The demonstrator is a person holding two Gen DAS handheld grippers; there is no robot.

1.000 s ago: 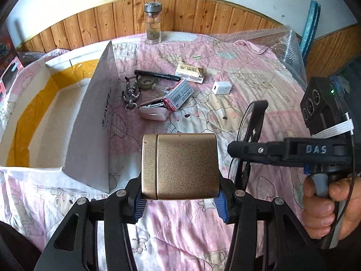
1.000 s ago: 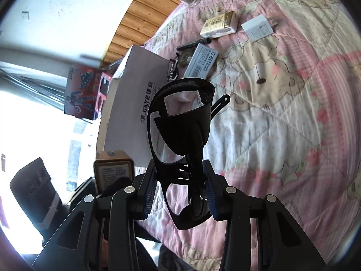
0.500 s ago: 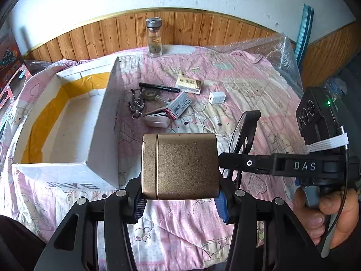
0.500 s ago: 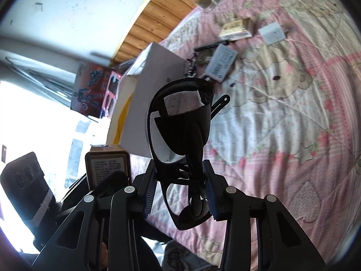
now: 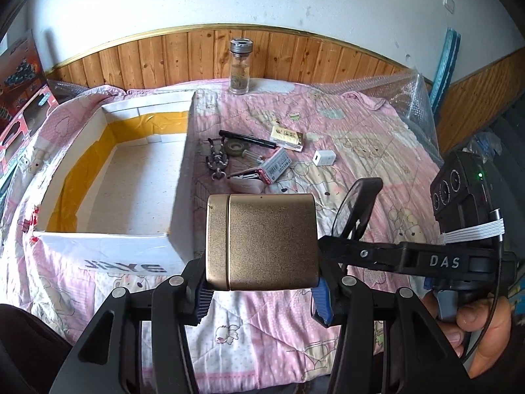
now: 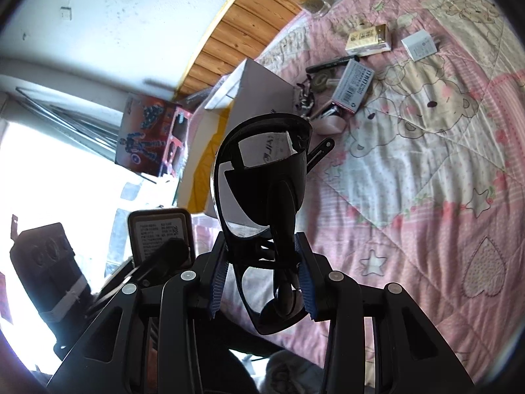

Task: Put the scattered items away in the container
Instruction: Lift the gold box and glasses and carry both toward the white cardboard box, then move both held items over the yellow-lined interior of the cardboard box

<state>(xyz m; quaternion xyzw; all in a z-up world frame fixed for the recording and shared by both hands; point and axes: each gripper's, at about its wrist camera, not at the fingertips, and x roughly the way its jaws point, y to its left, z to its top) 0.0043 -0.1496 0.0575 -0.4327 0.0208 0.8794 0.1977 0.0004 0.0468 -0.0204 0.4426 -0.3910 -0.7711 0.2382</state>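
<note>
Both grippers loaded: tin (image 5: pixel 262 241), sunglasses (image 6: pixel 262 197).

From my remote station I count one open white box (image 5: pixel 108 243) on the bed, one gold tin (image 5: pixel 262 241), one pair of black glasses (image 6: pixel 262 184), one glass jar (image 5: pixel 240 67), one black pen (image 5: pixel 247 138), one white charger (image 5: pixel 324 157), two small printed cartons (image 5: pixel 287 136) (image 5: pixel 276 165) and one metal chain (image 5: pixel 216 159).

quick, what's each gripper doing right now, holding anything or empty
Left gripper: shut on the gold tin.
Right gripper: shut on the black sunglasses.
</note>
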